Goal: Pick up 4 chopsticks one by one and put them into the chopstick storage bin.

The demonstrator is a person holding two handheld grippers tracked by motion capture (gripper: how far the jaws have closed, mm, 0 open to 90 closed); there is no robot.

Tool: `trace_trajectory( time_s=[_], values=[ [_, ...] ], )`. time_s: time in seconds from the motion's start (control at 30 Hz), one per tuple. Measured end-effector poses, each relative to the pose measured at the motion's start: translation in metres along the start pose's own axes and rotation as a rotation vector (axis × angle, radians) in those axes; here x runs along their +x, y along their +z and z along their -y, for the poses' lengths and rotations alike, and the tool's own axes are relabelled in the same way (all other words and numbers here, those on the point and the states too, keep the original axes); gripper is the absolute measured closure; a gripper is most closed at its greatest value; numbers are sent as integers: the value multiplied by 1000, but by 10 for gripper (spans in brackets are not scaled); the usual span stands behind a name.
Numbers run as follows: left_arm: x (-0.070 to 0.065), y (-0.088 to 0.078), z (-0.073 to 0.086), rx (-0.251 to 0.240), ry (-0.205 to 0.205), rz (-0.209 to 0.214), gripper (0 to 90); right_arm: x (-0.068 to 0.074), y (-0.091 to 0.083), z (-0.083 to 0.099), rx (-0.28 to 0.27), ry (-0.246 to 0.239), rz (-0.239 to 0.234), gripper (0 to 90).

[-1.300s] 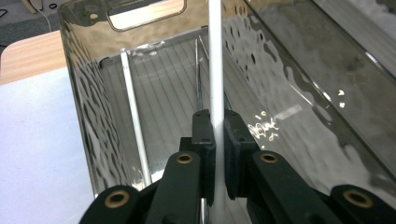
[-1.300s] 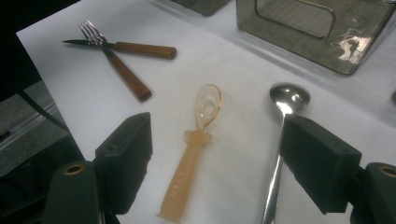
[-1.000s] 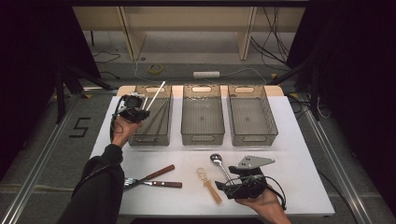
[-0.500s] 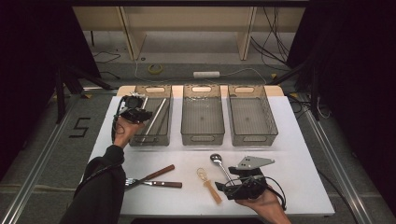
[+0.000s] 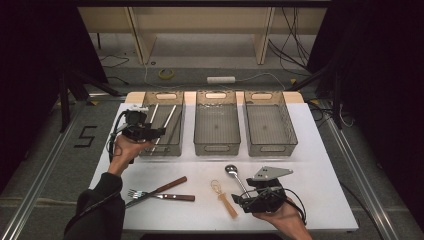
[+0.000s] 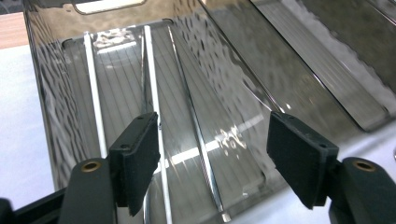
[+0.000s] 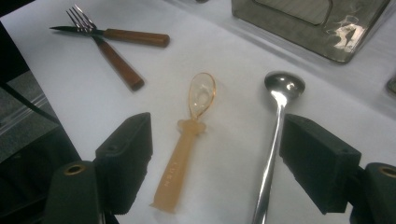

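Nearest us, our right gripper (image 7: 215,158) hovers wide open and empty over the amber spoon (image 7: 187,140) and metal spoon (image 7: 275,135) on the table. Farther off, our left gripper (image 6: 212,158), jaws just opened, holds nothing above the chopsticks (image 6: 152,84) lying in the left bin (image 5: 162,122).

White table (image 5: 320,150), grey floor (image 5: 60,165) with cables, wooden shelving (image 5: 200,20), black curtains (image 5: 35,60)

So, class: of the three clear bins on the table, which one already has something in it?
The leftmost bin, by the left gripper: thin metal rods lie inside it. The middle bin and right bin look empty.
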State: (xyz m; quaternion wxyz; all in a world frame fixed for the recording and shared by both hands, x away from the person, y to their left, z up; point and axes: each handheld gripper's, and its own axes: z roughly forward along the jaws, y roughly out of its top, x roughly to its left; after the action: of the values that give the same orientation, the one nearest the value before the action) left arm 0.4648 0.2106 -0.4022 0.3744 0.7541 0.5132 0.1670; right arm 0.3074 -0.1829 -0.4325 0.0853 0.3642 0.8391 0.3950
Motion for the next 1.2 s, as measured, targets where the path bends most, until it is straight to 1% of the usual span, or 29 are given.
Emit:
trace_trajectory(
  time_s=[0.03,0.07,0.1,0.13,0.2,0.27,0.3,0.37,0.47,0.63,0.67,0.73,0.83,0.97,1.07,1.17,1.2],
  values=[
    [0,-4,4,-14,-10,1,325,0,0,0,3,-1,3,267],
    [-1,-6,6,-12,-13,7,323,0,0,-1,5,0,6,267],
    [-2,-8,9,-5,-4,8,313,0,0,-1,5,-1,10,267],
    [-3,-11,12,-15,-2,2,299,0,0,-1,5,-3,10,266],
    [-5,-15,17,-14,-2,19,291,0,0,-2,6,-4,20,267],
    [-8,-18,21,-20,6,20,284,-1,-1,-2,7,1,24,267],
    [-9,-20,22,-13,23,27,281,-1,-1,-2,10,5,29,267],
    [-12,-23,24,-15,40,20,272,-2,0,-2,24,8,38,267],
    [-17,-27,30,-14,49,46,262,-3,1,-2,32,10,44,267],
    [-27,-33,41,-14,88,79,242,-3,2,-3,49,14,50,267],
    [-29,-34,43,-20,92,81,237,-3,3,-3,52,16,52,267],
    [-35,-38,49,-33,92,100,231,-3,3,-3,63,15,60,267],
    [-42,-41,56,-41,108,114,223,-3,5,-3,82,16,74,267],
    [-51,-44,65,-70,124,133,217,-5,7,-3,94,23,84,267],
    [-57,-48,72,-92,127,150,211,-6,9,-3,102,26,90,270],
    [-60,-51,77,-119,128,154,207,-8,11,-4,115,29,102,281],
    [-60,-52,78,-121,131,155,207,-9,12,-4,124,33,110,285]
  ],
)
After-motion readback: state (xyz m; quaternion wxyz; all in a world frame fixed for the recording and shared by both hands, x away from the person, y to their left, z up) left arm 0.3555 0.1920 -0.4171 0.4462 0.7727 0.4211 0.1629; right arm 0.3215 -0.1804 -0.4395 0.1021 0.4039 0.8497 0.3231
